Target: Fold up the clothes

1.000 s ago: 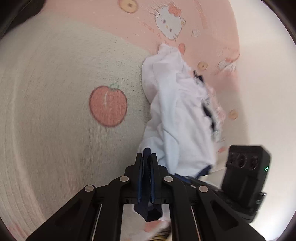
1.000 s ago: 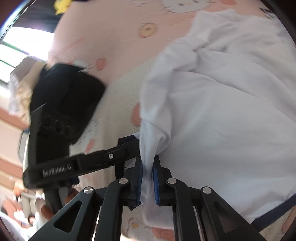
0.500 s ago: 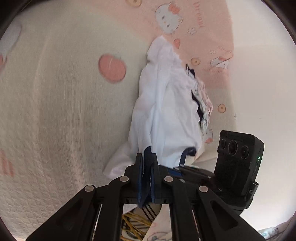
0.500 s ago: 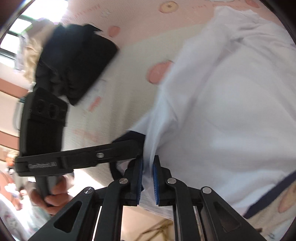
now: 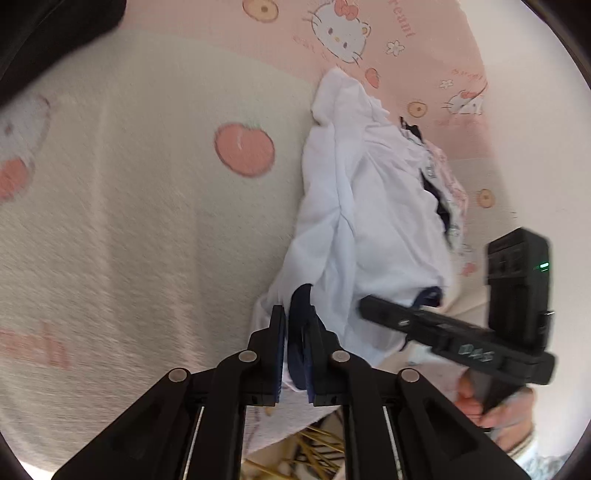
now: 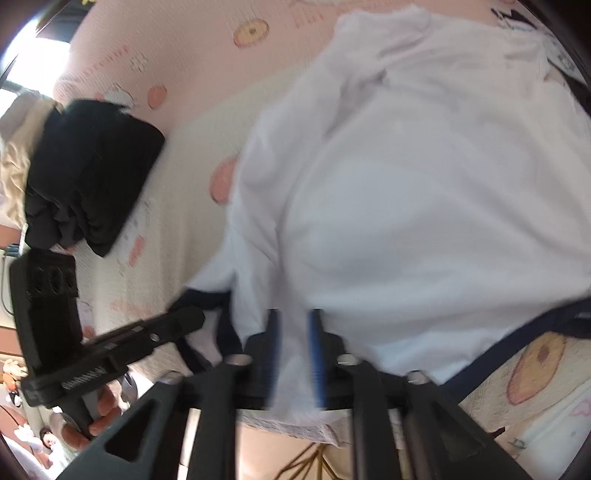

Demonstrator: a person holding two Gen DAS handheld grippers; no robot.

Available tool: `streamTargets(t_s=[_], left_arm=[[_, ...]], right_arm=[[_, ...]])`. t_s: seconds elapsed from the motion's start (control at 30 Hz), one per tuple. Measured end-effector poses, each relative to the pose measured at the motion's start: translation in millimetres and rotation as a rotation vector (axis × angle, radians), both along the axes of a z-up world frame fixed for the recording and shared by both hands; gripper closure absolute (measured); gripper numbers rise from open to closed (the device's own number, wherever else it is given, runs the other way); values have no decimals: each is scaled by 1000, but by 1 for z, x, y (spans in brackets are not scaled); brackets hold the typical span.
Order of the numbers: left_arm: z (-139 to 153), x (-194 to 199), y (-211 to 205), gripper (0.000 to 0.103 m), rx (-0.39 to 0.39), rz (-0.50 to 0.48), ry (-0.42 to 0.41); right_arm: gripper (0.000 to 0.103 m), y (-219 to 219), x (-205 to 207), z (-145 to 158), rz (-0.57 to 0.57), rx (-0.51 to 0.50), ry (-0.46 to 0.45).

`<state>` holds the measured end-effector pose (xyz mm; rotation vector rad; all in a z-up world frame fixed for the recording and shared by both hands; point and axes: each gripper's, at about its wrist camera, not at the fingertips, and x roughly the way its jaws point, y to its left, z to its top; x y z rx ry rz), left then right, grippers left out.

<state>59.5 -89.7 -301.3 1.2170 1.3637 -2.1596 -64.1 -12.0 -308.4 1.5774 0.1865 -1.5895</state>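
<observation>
A white shirt [image 5: 373,221] with navy trim lies crumpled on the bed, stretched toward me. My left gripper [image 5: 295,325] is shut on its navy-edged hem, and dark trim bunches between the pads. In the right wrist view the shirt [image 6: 424,184] fills the frame. My right gripper [image 6: 294,332] is shut on a white fold near the hem, which hangs down between its blurred fingers. Each view catches the other gripper: the right gripper [image 5: 373,306] close beside the left gripper's fingers, the left gripper [image 6: 188,317] just left of the right gripper's. A hand [image 6: 99,413] holds the left one.
A cream blanket with peach prints [image 5: 147,221] covers the bed over a pink cartoon-cat sheet [image 5: 340,29]. A folded black garment [image 6: 92,177] lies at the far left beside beige cloth [image 6: 14,166]. A white wall [image 5: 535,129] borders the bed. The bed's near edge runs just under the grippers.
Both grippers have kept their hold and drawn the hem toward the bed's near edge, stretching the shirt out. The right gripper's pads now look slightly farther apart, in blur.
</observation>
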Motion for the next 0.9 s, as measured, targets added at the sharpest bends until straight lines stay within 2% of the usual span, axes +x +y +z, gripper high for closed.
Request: streamTargets(t_s=[0.03,0.07,0.2,0.27,0.3,0.33,0.47,0.57,0.63,0.8,0.9], left_arm=[[-1,0,-3,93,5,7,-27],[-2,1,-6,91,9,15,-56],[4,-2,-11,77,-61,29,-123],[8,-3,-12,64,-61,46,-117],[10,-4,-13,52,-58,56,-112],[11,-4,-14,45,-55,66,-106],[18,-12,-14,45,-59,141,-126],[24,-19,-14,45,-95,162,-130],[26,-29,-16,45,-95,161,-112],[26,-64,-25,45,-132,126,-147],[31,-80,-31,45,-136,114,-125]], right_arm=[[42,-3,-2,4,-6,-3,-3],[38,-7,-5,9,-14,-15,-7],[38,-21,-19,21,22,-43,-12],[38,-30,-27,27,75,-30,24],[38,-33,-32,31,100,-25,47],[38,-36,-37,34,126,-21,71],[36,-48,-58,37,159,-14,100],[35,-56,-76,30,116,-12,67],[35,-57,-91,26,74,-11,38],[35,-60,-116,29,15,3,51],[35,-64,-133,34,-9,16,63]])
